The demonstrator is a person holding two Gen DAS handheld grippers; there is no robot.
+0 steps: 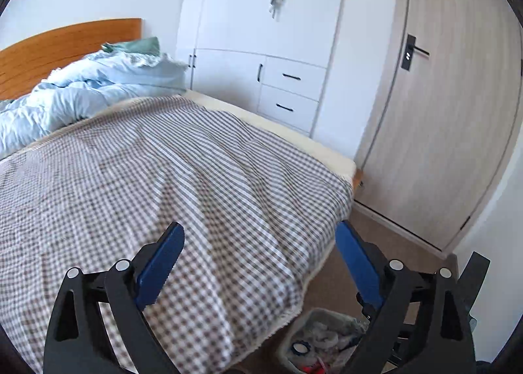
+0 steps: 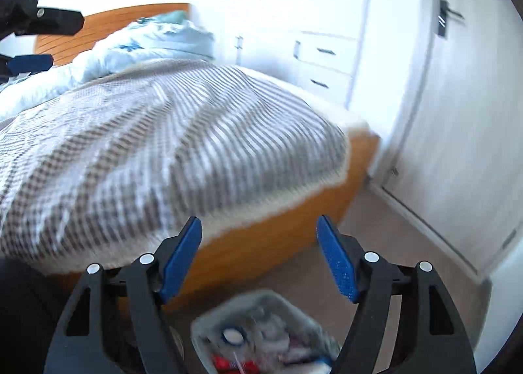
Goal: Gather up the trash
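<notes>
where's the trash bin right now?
The trash bin sits on the carpet at the foot corner of the bed, bottom centre in the right wrist view below the open right gripper, and bottom right in the left wrist view.

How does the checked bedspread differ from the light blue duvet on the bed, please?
The checked bedspread lies spread fairly flat over the near part of the bed, while the light blue duvet is bunched in a heap near the wooden headboard. The bedspread has a brown and white gingham pattern; the duvet is plain. Both lie on the same bed.
</notes>
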